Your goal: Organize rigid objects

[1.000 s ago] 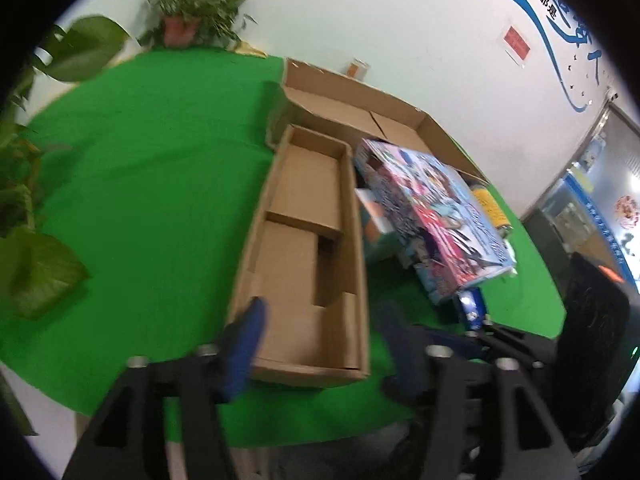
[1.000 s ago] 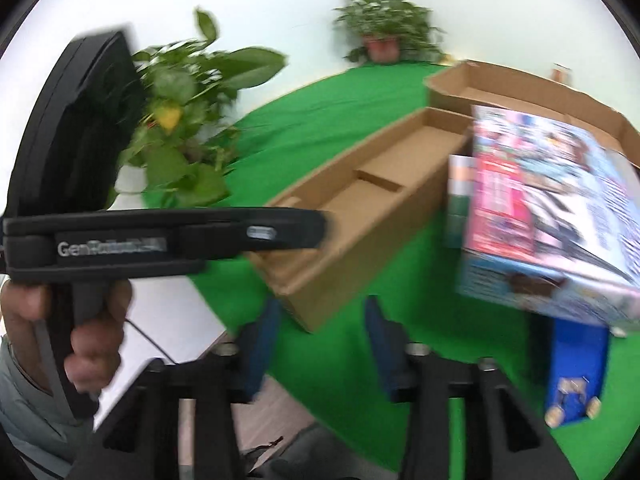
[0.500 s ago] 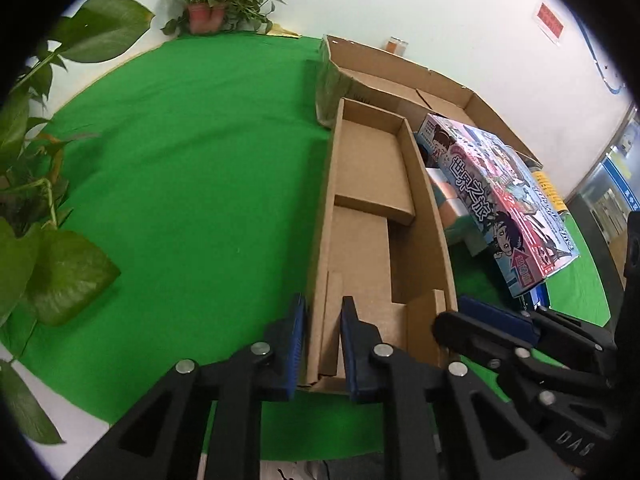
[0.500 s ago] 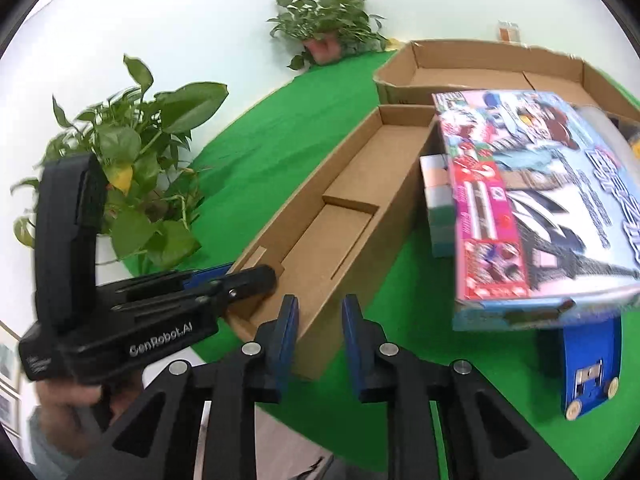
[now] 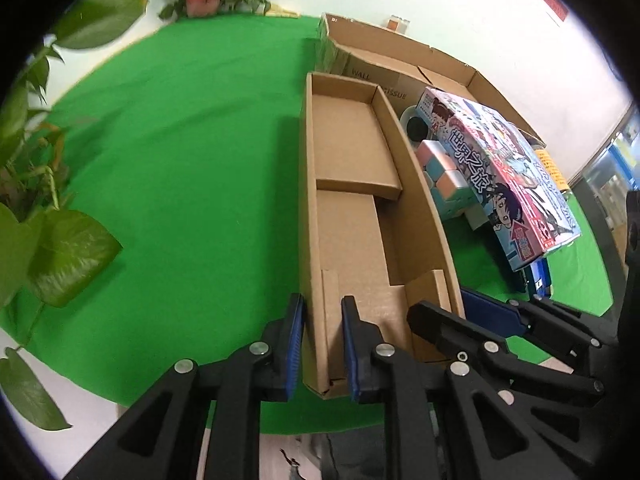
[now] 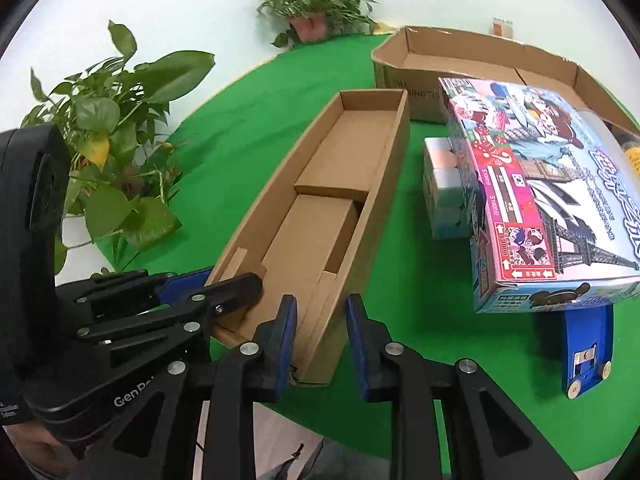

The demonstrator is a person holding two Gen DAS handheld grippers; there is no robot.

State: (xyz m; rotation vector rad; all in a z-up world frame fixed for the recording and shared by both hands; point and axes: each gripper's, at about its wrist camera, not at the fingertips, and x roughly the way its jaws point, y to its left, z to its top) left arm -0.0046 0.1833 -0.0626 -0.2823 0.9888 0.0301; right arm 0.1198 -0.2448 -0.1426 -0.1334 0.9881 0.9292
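Evidently the long cardboard tray [image 5: 352,216] is my object: it runs from the lower centre of the left wrist view up toward the middle, sitting on the green surface [image 5: 180,152]. I judge it light, stiff along its length but thin-walled, so the walls may buckle or bow if squeezed hard; the near corners, where walls meet, look like the firmest places to hold. My left hand-held gripper [image 5: 320,344] straddles the tray's left wall at the near end, fingers slightly apart, one outside and one inside; whether the pads actually press the card I cannot tell. My right hand-held gripper [image 6: 320,344] likewise straddles the right wall at the near corner, with a visible gap on its outer side.

Crowding the tray's right side are a pastel puzzle cube [image 6: 444,196] and a colourful board-game box [image 6: 552,200], tilted over a blue toy vehicle [image 6: 586,348]. A large open carton [image 6: 480,64] sits just beyond the far end. Potted plants [image 6: 116,152] stand at left. Moving rightward or forward looks blocked; the open green at left looks freer.
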